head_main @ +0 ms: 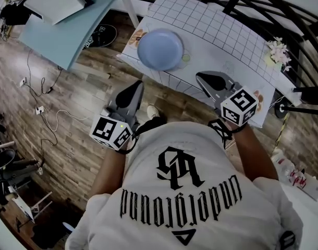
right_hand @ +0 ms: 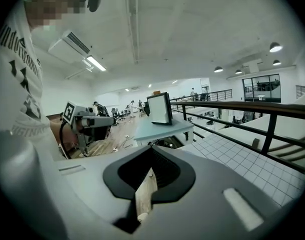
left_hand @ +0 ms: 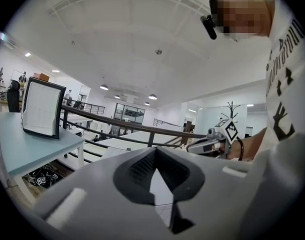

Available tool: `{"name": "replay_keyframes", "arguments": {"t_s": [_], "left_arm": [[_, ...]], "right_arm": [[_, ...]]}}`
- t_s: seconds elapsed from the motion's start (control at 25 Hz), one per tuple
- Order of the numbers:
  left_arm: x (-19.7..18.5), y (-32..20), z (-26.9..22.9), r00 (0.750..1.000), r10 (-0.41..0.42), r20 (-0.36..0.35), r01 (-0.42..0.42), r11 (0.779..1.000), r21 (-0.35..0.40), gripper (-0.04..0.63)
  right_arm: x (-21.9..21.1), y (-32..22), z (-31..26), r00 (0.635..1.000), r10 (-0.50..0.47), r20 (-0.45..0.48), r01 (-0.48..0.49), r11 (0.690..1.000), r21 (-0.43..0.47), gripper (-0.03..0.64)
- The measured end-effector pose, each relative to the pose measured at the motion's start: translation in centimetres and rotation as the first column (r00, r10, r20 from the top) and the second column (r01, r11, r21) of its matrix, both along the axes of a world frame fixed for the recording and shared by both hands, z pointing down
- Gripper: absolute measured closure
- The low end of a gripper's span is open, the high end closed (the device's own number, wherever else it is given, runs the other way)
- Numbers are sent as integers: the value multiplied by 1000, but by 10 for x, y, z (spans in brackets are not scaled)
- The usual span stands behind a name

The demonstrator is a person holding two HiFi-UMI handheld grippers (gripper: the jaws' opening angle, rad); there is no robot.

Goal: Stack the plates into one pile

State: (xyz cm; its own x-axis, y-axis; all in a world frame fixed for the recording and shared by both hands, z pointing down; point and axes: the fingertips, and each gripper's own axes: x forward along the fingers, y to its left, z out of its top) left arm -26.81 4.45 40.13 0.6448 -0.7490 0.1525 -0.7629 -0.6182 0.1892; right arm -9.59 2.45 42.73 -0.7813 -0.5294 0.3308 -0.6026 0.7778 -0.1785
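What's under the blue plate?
The blue plate rests on the checked tablecloth. Some coloured bits peek out at its left and right edges; anything directly beneath is covered.

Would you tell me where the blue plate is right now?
In the head view, the blue plate lies on the left end of the grid-patterned table, ahead of the left gripper.

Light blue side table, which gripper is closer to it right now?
Left. In the head view the left gripper hangs over the wood floor, below and right of the light blue side table; the right gripper is farther right, over the near edge of the gridded table.
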Motion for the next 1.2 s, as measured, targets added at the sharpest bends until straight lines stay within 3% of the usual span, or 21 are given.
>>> {"name": "replay_keyframes", "arguments": {"t_s": [0.32, 0.56, 1.2], "left_arm": [[78, 75, 16, 998, -53, 25, 54, 998, -35, 546], [115, 122, 22, 997, -76, 30, 77, 996, -43, 546], [86, 161, 9, 987, -159, 34, 160, 987, -32, 546]], "right_arm": [[97, 69, 4, 1000, -18, 23, 17, 1000, 9, 614], [133, 113, 17, 999, -37, 22, 38, 999, -8, 615], [118, 149, 15, 997, -71, 28, 72, 997, -21, 615]]}}
